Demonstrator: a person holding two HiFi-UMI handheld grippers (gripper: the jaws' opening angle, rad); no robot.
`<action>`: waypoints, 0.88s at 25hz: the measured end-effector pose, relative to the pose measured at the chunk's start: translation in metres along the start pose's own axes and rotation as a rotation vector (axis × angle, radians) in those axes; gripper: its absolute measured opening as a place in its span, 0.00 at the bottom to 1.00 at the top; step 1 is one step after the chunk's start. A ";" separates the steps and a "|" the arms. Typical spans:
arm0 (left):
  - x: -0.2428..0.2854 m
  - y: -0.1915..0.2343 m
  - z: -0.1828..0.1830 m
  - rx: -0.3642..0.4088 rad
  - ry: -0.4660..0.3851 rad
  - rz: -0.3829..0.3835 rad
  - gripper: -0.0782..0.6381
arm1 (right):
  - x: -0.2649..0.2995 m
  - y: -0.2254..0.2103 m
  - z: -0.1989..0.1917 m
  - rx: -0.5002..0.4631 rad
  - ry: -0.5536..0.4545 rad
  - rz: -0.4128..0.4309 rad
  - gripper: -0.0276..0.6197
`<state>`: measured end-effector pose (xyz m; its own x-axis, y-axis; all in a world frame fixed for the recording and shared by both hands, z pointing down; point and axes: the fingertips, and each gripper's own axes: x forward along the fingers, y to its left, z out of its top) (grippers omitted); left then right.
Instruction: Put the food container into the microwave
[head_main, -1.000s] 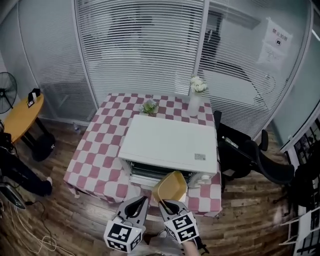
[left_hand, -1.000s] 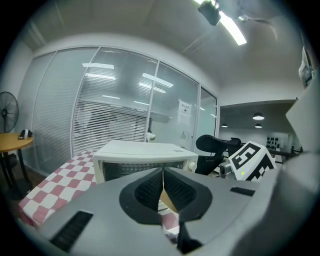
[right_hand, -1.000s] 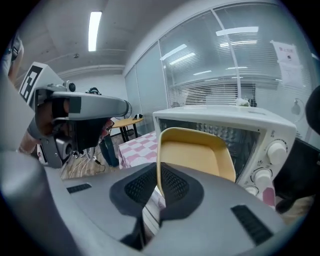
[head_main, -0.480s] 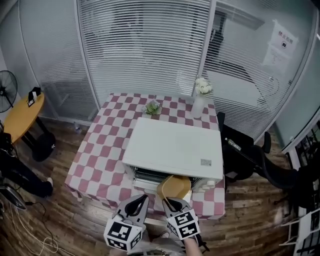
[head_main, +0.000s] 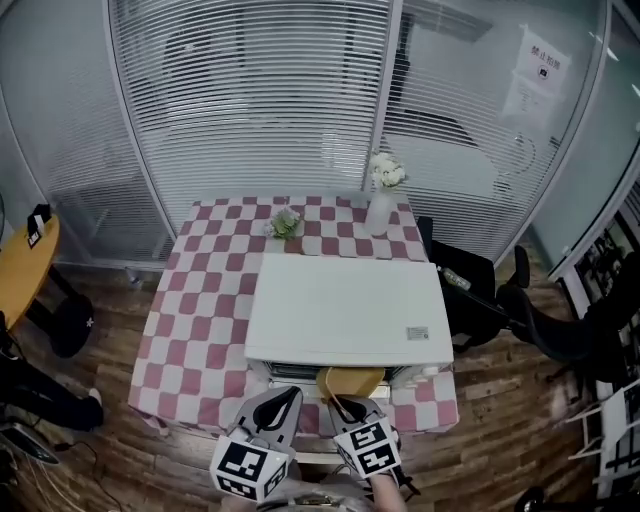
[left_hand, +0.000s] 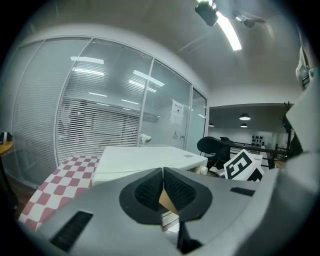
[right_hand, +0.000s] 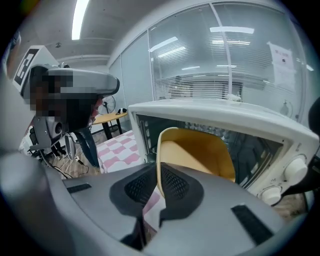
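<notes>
A white microwave (head_main: 345, 310) stands on a red-and-white checked table (head_main: 190, 320), its front cavity open toward me. My right gripper (head_main: 340, 403) is shut on the near rim of a yellow food container (head_main: 350, 381), whose far end reaches into the opening. In the right gripper view the container (right_hand: 197, 155) tilts up in front of the dark cavity, with the right gripper (right_hand: 158, 172) pinching its edge. My left gripper (head_main: 290, 395) hangs just left of it, shut and holding nothing; in its own view the left gripper (left_hand: 163, 186) faces the microwave (left_hand: 145, 157).
A white vase of flowers (head_main: 381, 200) and a small plant (head_main: 286, 222) stand behind the microwave. Black office chairs (head_main: 500, 310) crowd the table's right side. The microwave's knobs (right_hand: 295, 170) sit right of the cavity. A person (right_hand: 75, 125) shows at the left.
Both grippers have moved forward toward the microwave. The yellow container has gone from in front of the opening to partly under the microwave's top edge.
</notes>
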<state>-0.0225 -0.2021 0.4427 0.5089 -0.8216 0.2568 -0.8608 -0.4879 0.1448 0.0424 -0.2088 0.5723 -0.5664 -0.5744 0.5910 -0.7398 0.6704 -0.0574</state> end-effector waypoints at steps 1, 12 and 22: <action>0.001 0.002 0.000 -0.002 0.002 -0.010 0.13 | 0.003 -0.002 0.001 0.000 0.003 -0.013 0.06; 0.010 0.030 0.002 0.003 0.016 -0.084 0.13 | 0.041 -0.010 0.000 0.005 0.077 -0.091 0.06; 0.009 0.055 -0.004 0.005 0.031 -0.119 0.13 | 0.073 -0.022 0.006 -0.044 0.112 -0.187 0.06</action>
<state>-0.0652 -0.2355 0.4565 0.6072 -0.7481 0.2678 -0.7941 -0.5832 0.1713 0.0155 -0.2682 0.6116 -0.3752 -0.6365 0.6739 -0.8102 0.5784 0.0953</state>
